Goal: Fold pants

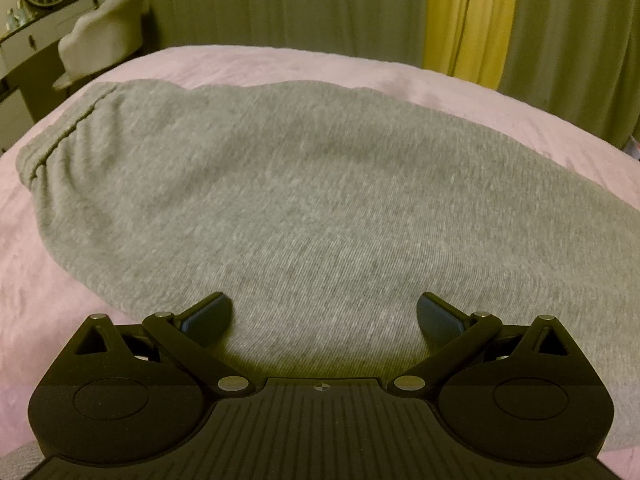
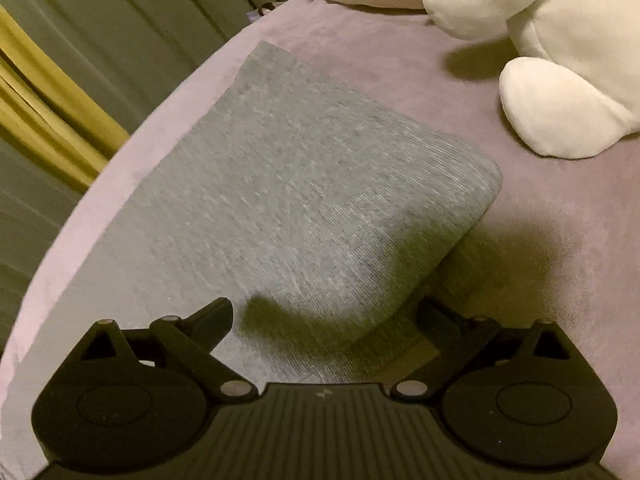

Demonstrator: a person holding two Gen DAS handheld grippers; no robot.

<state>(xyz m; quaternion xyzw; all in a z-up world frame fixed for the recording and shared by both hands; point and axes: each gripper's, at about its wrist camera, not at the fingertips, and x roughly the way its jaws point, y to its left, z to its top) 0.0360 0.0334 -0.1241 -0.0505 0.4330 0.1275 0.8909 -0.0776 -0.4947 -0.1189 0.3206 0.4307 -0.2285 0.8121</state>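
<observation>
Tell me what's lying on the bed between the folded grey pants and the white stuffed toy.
Nothing: in the right wrist view, only bare pink bedcover separates the pants from the stuffed toy.

A bedroom at home: a bed with a pink cover (image 1: 280,64), curtains (image 1: 280,0) behind, a dressing table (image 1: 28,40), a white plush toy (image 2: 540,40).

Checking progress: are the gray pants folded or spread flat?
Folded: the gray pants show a doubled edge, one layer over another, on the pink bedcover.
</observation>
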